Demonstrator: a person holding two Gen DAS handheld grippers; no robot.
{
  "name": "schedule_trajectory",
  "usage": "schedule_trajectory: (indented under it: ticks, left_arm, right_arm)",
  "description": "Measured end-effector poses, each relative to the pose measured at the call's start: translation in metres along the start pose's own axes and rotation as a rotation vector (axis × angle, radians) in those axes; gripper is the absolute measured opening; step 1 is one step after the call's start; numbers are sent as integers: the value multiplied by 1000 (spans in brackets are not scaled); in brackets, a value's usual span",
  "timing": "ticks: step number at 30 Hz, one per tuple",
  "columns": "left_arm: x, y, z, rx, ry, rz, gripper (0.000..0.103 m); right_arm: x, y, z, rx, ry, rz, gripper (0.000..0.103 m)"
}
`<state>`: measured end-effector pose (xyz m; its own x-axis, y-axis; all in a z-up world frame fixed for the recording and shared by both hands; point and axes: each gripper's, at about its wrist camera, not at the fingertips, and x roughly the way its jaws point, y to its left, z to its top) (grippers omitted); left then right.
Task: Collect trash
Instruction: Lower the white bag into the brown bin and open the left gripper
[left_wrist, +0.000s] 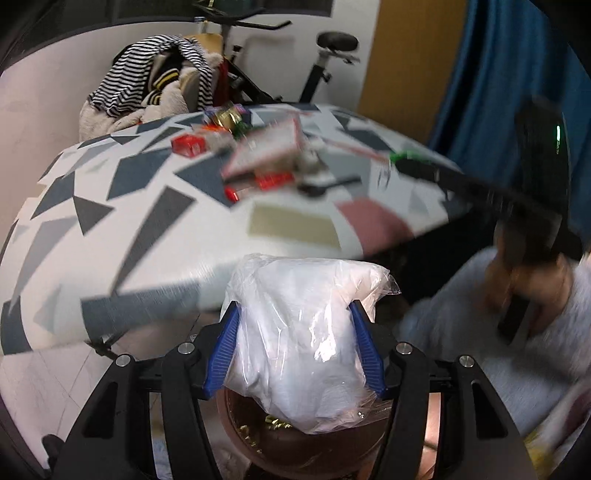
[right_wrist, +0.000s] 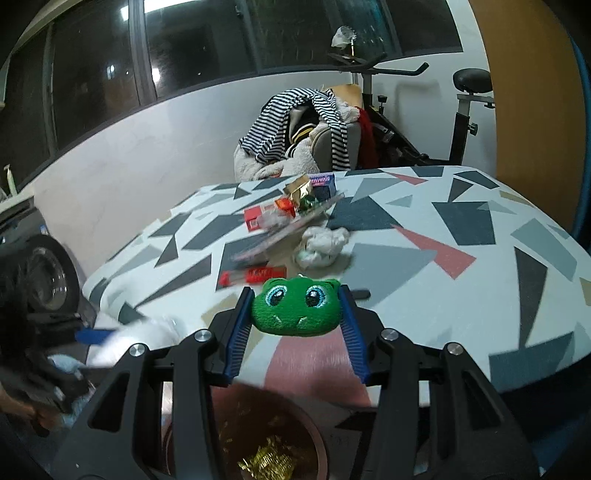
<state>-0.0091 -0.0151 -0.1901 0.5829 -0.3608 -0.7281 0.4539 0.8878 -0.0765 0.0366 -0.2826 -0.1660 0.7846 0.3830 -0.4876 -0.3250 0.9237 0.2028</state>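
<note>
The left gripper (left_wrist: 295, 314) is clamped on one clear plastic bag (left_wrist: 303, 332) with white contents; the blue pads (left_wrist: 225, 347) press both its sides. The bag's lower end hangs over a brown round bin (left_wrist: 258, 435), which is cut off by the frame bottom and partly hidden behind the bag and the gripper body. Gold foil scraps (left_wrist: 275, 421) lie inside the bin; their count cannot be made out.

The right gripper (right_wrist: 295, 310) is clamped on one green plush frog head (right_wrist: 297, 308), held just above the near table edge. Below it the same bin (right_wrist: 317, 443) is in view, partly covered by the gripper frame.

The table (right_wrist: 461, 280), with its triangle pattern, has bare surface to the right and left of a central trash pile (right_wrist: 291, 218). The pile is motion-blurred: one crumpled white wad (right_wrist: 321, 242), red wrappers and a flat card are recognisable, and the rest is unclear.

Beyond the far edge stand one chair heaped with clothes (right_wrist: 303, 129) and one exercise bike (right_wrist: 424, 122), cut off by an orange panel.
</note>
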Motion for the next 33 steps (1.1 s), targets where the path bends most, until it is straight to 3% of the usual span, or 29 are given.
schedule_trajectory:
  ticks: [3,9,16,20,28,33]
  left_arm:
    - [9,-8,-16,12,6,-17,58]
    - [34,-16,-29,35,93,-51,58]
    - [81,-14,-46,32,268,4,59]
    - [93,-18,-50,50,306,17,64]
    - [85,-15,-46,10,263,9,81]
    - [70,-3,-39,-48,198,33,82]
  right_arm:
    - [-6,-3,-9,15,13,-18,47]
    - [-3,-14,-17,48,30,-60,47]
    - [10,-14,-21,49,55,-66,47]
    - [13,-8,-22,26,61,-59,47]
    - [15,-4,-25,4,75,-57,47]
    - [16,0,-26,-9,84,-51,47]
